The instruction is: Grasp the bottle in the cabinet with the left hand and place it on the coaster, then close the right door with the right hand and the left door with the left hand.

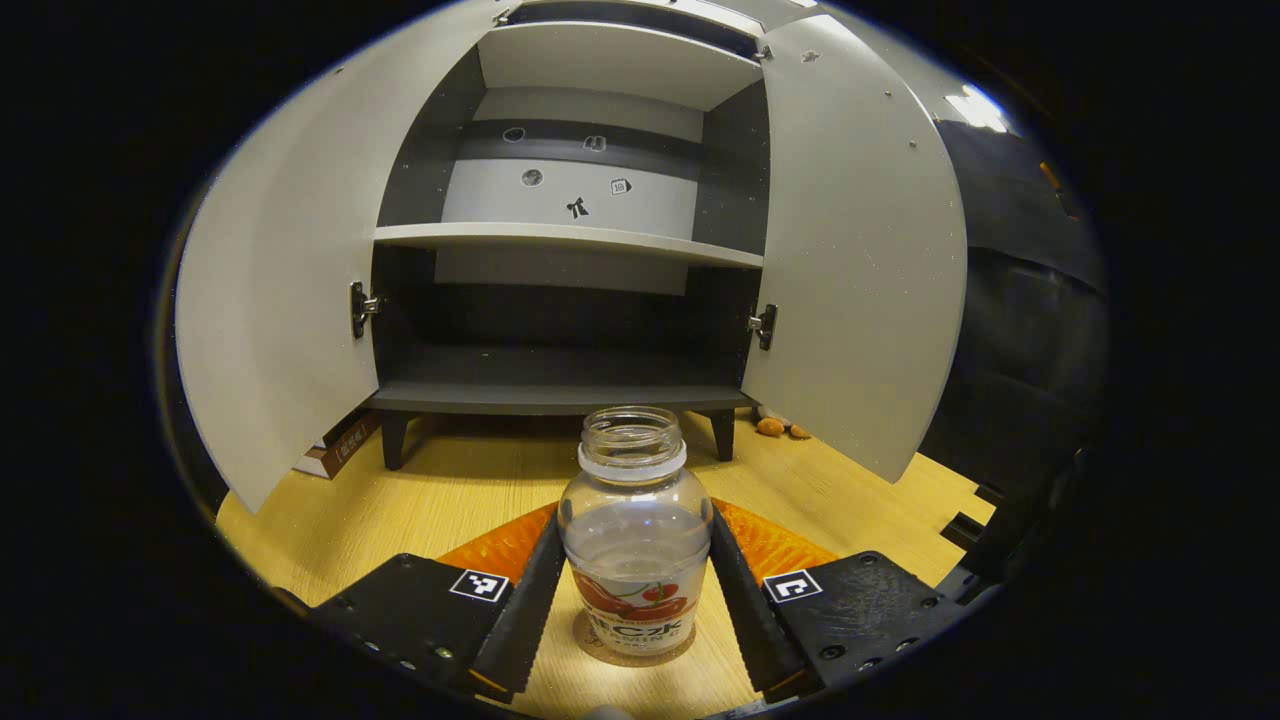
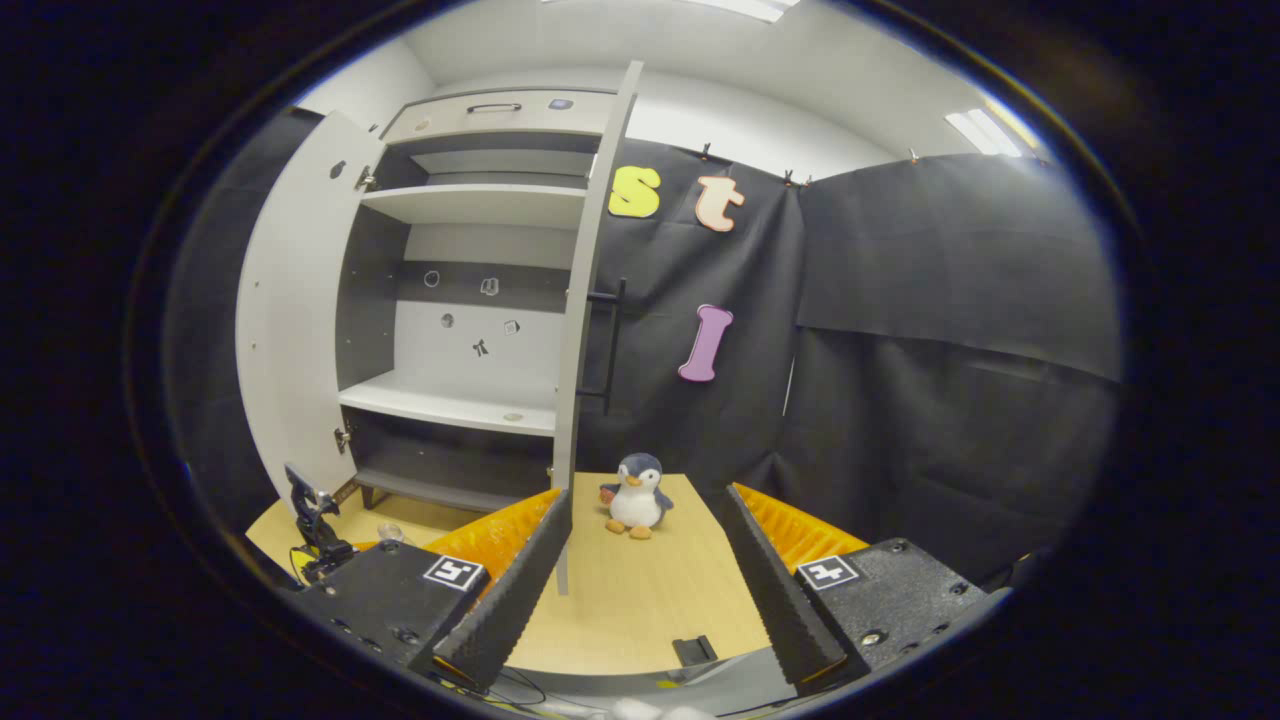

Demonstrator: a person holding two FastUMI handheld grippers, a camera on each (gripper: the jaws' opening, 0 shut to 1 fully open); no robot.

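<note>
A clear lidless bottle [image 1: 635, 540] with a red fruit label stands upright on a round cork coaster [image 1: 588, 642] on the wooden table. My left gripper [image 1: 634, 512] is shut on the bottle, one ribbed finger against each side. Behind it the grey cabinet [image 1: 560, 380] has both doors swung open: left door [image 1: 270, 300], right door [image 1: 850, 260]. In the right gripper view my right gripper [image 2: 645, 495] is open with nothing between its fingers. It sits in front of the right door [image 2: 585, 300], seen edge-on, with its black handle [image 2: 610, 340].
The cabinet shelves [image 1: 570, 238] are bare, with small stickers on the back wall. A penguin plush [image 2: 635, 495] stands on the table right of the right door. A cardboard box [image 1: 340, 445] lies under the left door. Small brown items [image 1: 780, 428] lie by the cabinet's right foot.
</note>
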